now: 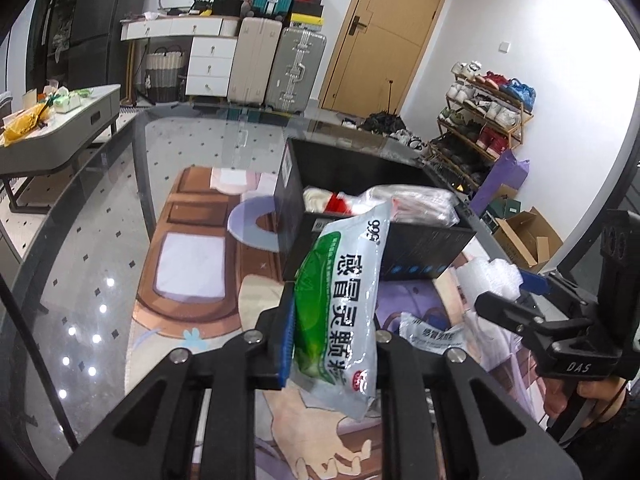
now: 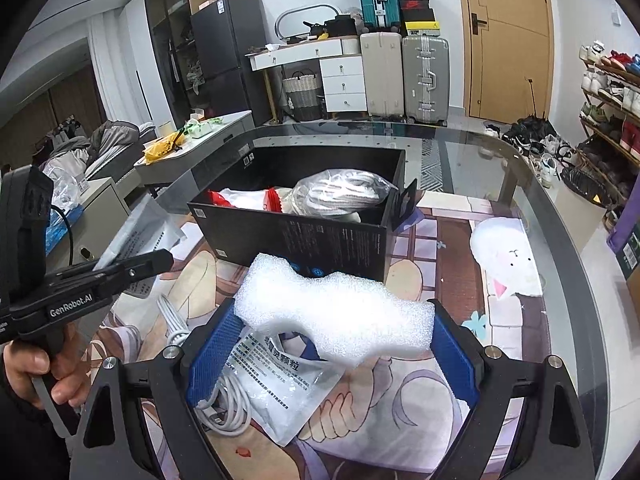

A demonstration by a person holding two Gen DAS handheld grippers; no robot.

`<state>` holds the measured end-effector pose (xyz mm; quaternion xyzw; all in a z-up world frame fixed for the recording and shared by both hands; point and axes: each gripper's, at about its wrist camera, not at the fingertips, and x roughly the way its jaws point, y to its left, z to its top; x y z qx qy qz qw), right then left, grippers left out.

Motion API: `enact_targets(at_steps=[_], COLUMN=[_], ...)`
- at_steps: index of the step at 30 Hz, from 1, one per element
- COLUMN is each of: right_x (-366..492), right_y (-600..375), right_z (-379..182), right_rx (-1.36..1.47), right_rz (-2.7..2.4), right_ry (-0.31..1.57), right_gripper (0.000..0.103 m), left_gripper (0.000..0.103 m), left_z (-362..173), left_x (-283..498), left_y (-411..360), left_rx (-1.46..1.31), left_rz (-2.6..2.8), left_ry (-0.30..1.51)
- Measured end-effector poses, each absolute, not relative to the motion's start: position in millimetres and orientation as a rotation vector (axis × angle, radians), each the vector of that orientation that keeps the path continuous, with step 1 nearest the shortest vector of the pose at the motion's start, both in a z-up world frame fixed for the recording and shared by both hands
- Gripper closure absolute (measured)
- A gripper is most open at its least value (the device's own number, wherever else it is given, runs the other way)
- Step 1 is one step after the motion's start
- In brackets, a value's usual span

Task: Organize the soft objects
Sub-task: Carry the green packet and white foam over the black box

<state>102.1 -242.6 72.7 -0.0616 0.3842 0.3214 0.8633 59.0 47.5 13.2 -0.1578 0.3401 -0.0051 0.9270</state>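
My left gripper (image 1: 332,336) is shut on a green and white medicine pouch (image 1: 340,304) and holds it up in front of the black box (image 1: 424,248). My right gripper (image 2: 332,344) is shut on a white foam block (image 2: 336,312), held above the mat just short of the black box (image 2: 320,240). The box holds a bagged white cable bundle (image 2: 340,192) and a red and white packet (image 2: 244,198). A second pouch (image 2: 280,384) and a white cable (image 2: 224,400) lie on the mat under the right gripper. The right gripper also shows in the left wrist view (image 1: 516,300).
The glass table (image 2: 560,216) carries a printed cartoon mat (image 2: 448,248). A white plush (image 2: 504,260) lies to the right of the box. A paper sheet (image 2: 144,232) lies to its left. Suitcases, a shoe rack and a door stand behind.
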Motion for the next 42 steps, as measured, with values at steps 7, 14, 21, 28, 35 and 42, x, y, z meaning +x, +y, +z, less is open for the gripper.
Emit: enact_targets(at_steps=[7,14,21,28,35,42], right_x=[96,97,111,135,160,187], right_y=[-242,-232,-223,-211,-198,-176], right_z=[87,103,120,132,131,119], right_rx=[-0.136,-0.168,-0.200,-0.221,-0.260,-0.307], right_rz=[0.687,0.711,0.710,0.715,0.717,0.736], right_ry=[0.752,0.701,0.663,0.652,0.665,0.678], right_gripper=[0.012,0.012,0.012,0.012,0.012,0.012], left_gripper=[0.086,0.086,0.086,0.086,0.086,0.086], left_z=[33,52,64,69,66,57], left_x=[64,78,95,113,133,156], left_y=[40,32,30,30,32,35], left_rx=[-0.305,-0.283,-0.265,-0.251,-0.245,-0.245], left_rz=[-0.035,-0.065,-0.071,-0.079,-0.080,-0.068], left_ry=[0.650,0.619,0.608,0.612,0.623,0.642])
